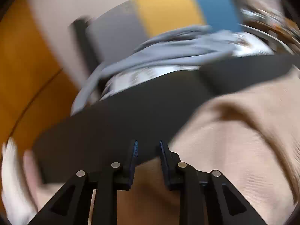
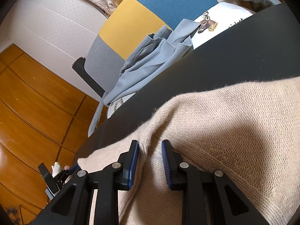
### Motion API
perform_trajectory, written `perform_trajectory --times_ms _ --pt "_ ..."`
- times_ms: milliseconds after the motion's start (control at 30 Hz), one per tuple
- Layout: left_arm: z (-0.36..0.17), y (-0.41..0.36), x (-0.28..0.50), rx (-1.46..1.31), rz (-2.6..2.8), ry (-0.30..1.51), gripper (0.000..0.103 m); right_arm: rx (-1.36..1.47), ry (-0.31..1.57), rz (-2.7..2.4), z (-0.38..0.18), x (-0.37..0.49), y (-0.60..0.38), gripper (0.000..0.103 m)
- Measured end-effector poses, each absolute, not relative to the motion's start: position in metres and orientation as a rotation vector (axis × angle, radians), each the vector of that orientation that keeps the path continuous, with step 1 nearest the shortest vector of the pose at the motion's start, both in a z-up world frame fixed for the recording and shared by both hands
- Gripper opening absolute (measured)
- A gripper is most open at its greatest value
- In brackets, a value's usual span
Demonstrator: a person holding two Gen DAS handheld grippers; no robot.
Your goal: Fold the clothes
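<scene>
Beige knit filled the gap of my right gripper (image 2: 150,160): a raised ridge of the sweater (image 2: 225,131) ran between the narrowly parted jaws, and I judged it pinched, though the pad contact was not plain. My left gripper (image 1: 148,159) stood partly open with nothing between its pads; only the dark table (image 1: 131,116) and sweater lay beyond them, in a badly blurred view. In the right view the left gripper (image 2: 74,167) sat at the sweater's near corner by the table edge. The sweater lay spread on the table, rumpled toward the edge. Beyond stood a chair (image 2: 150,15) with a grey garment (image 2: 150,61) draped over it.

I judged the step as taking hold for a fold. The next move called for the left gripper to close on that corner, then both to carry the edge across together, keeping the knit taut.
</scene>
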State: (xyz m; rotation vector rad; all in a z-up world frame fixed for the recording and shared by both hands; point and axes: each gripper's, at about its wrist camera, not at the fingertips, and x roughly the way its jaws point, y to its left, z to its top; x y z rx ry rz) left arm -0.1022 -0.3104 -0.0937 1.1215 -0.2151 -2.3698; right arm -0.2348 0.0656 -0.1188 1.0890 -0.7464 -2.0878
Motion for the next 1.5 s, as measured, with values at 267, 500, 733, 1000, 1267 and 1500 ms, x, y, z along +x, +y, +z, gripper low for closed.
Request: perform_trajectory --times_ms 267,500,733,1000,1267,1500 --pt "-0.109 -0.385 -0.053 1.108 -2.203 -0.037 0.036 1.097 -0.713 -2.114 -0.117 -0.232 0.061 0.027" --pt "-0.104 -0.404 -0.035 1.162 -2.051 -0.102 0.049 1.126 -0.702 -2.159 -0.113 -0.232 0.064 0.021" --pt "-0.049 -0.324 -0.044 1.009 -2.482 0.265 0.048 1.033 -0.651 -2.276 -0.076 -0.211 0.082 0.06" --pt "-0.091 -0.245 -0.09 1.202 -2.518 0.003 0.057 1.278 -0.244 -2.38 -0.083 -0.247 0.036 0.027" --pt "-0.089 -0.279 -0.087 1.198 -2.485 0.195 0.084 1.246 -0.259 -2.532 -0.096 -0.26 0.074 0.0" --pt "-0.074 -0.286 -0.051 1.098 -2.476 0.289 0.076 1.103 -0.168 -2.616 -0.042 -0.208 0.043 0.021"
